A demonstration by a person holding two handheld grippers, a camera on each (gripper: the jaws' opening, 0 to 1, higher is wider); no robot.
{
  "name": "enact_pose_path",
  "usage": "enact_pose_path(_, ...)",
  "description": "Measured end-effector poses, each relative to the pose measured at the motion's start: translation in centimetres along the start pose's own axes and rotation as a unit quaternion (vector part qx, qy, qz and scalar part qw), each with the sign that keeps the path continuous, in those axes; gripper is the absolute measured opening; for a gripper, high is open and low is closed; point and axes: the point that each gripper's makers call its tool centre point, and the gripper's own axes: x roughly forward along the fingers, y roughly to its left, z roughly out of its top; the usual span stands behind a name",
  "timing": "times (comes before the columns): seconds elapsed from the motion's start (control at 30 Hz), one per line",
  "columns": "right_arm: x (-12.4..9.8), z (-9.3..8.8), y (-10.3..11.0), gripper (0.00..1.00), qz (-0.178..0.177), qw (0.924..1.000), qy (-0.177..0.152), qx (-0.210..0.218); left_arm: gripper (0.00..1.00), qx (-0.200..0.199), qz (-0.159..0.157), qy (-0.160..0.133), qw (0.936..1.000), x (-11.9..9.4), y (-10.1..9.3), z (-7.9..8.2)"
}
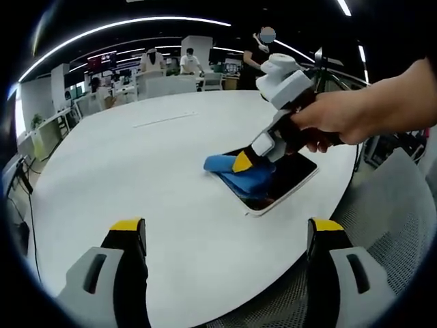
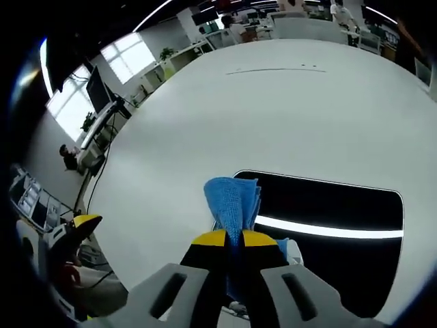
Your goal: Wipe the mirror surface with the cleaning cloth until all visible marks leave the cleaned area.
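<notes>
A flat rectangular mirror [image 1: 292, 179] [image 2: 328, 205] with a white rim lies on the white round table [image 1: 157, 171] [image 2: 273, 102], reflecting a ceiling light strip. A folded blue cloth [image 1: 235, 172] [image 2: 233, 198] rests on the mirror's left end, overhanging onto the table. My right gripper [image 2: 232, 239] [image 1: 247, 161] is shut on the blue cloth and presses it down on the mirror, held by a person's hand [image 1: 328, 126]. Low over the table's near edge my left gripper [image 1: 229, 229] stands open, with nothing between its yellow-tipped fingers.
A grey mesh chair [image 1: 389, 225] stands at the table's right edge. Desks, monitors and several people [image 1: 190, 61] fill the office behind the table. In the right gripper view, the left gripper's yellow tip [image 2: 85, 222] shows at the lower left.
</notes>
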Motion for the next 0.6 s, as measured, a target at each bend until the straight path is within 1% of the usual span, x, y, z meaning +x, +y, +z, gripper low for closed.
enact_pose_path(0.23,-0.3,-0.1,-0.8,0.01,-0.004,1.0000,-0.001,0.007,0.97,0.000,-0.001,0.000,1.0000,0.0,-0.1,0.0)
enact_pose_path(0.43,-0.9,-0.8,-1.2,0.01,0.000,1.0000,0.004,0.001,0.97,-0.002,-0.002,-0.002,1.0000,0.0,-0.1,0.0)
enact_pose_path(0.6,-1.3,-1.1,-2.0,0.01,-0.004,1.0000,0.000,0.000,0.97,-0.002,-0.001,-0.001,1.0000,0.0,-0.1,0.0)
